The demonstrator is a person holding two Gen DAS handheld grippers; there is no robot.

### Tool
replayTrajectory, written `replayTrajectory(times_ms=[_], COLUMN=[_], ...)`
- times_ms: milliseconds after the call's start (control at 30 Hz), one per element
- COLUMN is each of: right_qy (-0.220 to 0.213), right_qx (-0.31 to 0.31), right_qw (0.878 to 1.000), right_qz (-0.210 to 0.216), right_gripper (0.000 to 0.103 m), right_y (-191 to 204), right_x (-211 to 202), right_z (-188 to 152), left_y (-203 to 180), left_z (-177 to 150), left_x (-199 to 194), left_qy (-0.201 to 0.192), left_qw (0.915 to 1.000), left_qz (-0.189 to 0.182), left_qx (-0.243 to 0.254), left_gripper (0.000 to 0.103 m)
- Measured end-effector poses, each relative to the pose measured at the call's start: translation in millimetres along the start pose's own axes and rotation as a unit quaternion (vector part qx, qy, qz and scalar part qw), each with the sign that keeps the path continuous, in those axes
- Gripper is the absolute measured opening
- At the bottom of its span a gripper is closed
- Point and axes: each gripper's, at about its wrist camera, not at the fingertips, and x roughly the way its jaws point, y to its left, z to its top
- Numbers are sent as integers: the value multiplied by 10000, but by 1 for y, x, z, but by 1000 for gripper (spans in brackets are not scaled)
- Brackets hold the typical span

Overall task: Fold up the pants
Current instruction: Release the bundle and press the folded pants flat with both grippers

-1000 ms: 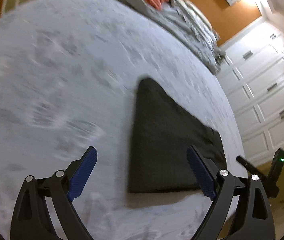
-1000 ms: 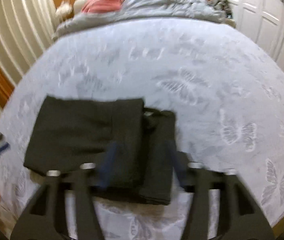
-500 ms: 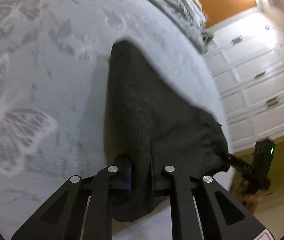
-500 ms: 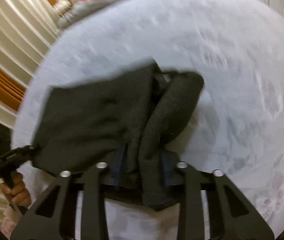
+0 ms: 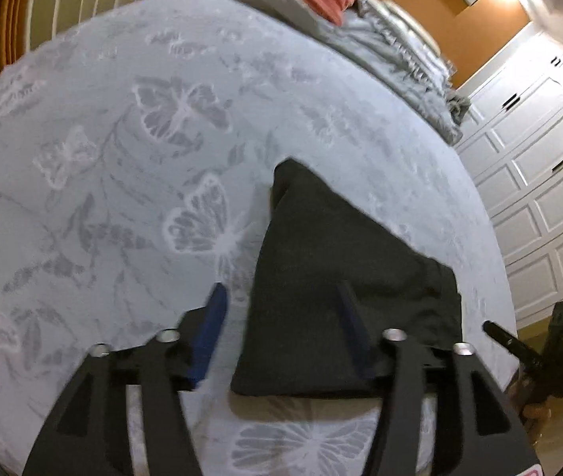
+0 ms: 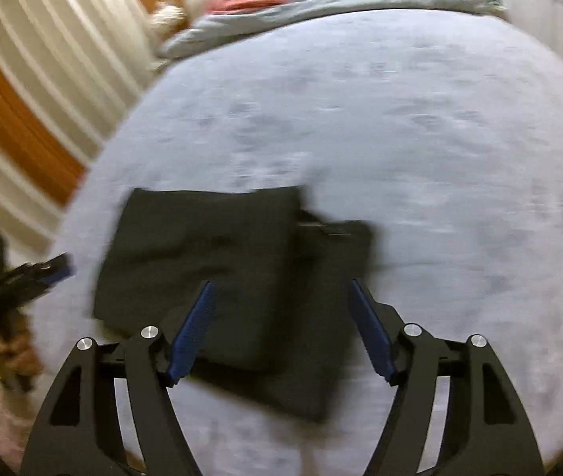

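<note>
1. Left wrist view: the left gripper hangs over the near edge of the folded dark pants, jaws spread and gripping nothing. The pants lie flat on the butterfly-print bedspread, close to its near edge.
2. Right wrist view: the right gripper hovers above the same pants, jaws spread wide and empty. The left gripper shows at far left, beside the bed.

A home bedroom: butterfly-print bed, rumpled grey bedding, white panelled wardrobe doors.
</note>
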Motion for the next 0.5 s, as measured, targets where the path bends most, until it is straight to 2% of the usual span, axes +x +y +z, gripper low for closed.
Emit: replayTrajectory(times_ms=[67, 133, 167, 233, 267, 333, 367, 400, 433, 467, 500], right_qy=[330, 764, 829, 540, 260, -313, -416, -434, -185, 175, 657], right_qx=[-205, -74, -16, -317, -481, -518, -600, -748, -899, -881, -667], right_qw=[9988, 9960, 9957, 9964, 9977, 9981, 9972, 9954, 9925, 9889, 9816], right_qz=[-311, -447, -411, -571, -410, -75, -140, -401, -804, -1185, -1667], right_gripper=[67, 66, 43, 25, 14, 14, 14, 16, 20, 28, 35], right_y=[12, 12, 11, 27, 38, 48, 49, 48, 41, 29, 11], right_x=[30, 69, 77, 63, 43, -4, -13, -16, -3, 16, 39], right_z=[3, 0, -2, -1, 3, 11, 11, 8, 3, -3, -11], left_y=[-13, -21, -24, -21, -21, -22, -23, -25, -27, -27, -28], left_z=[2, 4, 1, -3, -6, -9, -12, -14, -15, -17, -19], left_x=[-1, 3, 6, 6, 7, 4, 3, 4, 7, 10, 15], left_qy=[-163, -227, -194, -73, 8, 37, 38, 68, 111, 151, 211], left_qw=[9997, 9991, 9987, 9988, 9988, 9987, 9985, 9982, 9978, 9977, 9976], left_qz=[64, 152, 189, 154, 109, 54, 39, 43, 50, 58, 87], left_qx=[162, 327, 422, 461, 468, 501, 536, 598, 648, 660, 655], left_gripper=[60, 64, 65, 65, 65, 65, 66, 69, 72, 74, 75])
